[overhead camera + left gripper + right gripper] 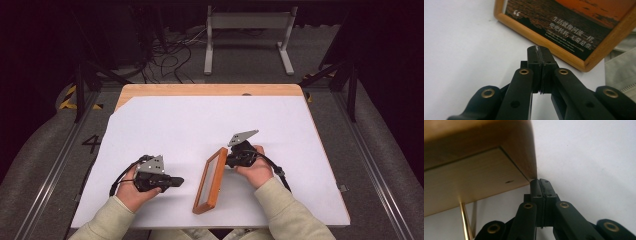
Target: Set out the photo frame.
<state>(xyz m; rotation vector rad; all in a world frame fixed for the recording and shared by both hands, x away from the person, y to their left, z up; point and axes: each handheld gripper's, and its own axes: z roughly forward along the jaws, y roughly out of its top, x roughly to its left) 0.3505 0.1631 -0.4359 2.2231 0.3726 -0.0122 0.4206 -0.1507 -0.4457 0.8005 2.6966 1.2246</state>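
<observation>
Left hand-held gripper [539, 50], jaws together and empty, faces the picture frame's [564, 30] printed front at 1 o'clock; right hand-held gripper [539, 180], jaws together, meets its wooden back.

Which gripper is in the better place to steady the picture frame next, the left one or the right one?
Probably the right. The right gripper has its shut tips at the back edge of the picture frame, which stands tilted on the table. The left gripper, also shut, lies apart from the frame's front.
</observation>
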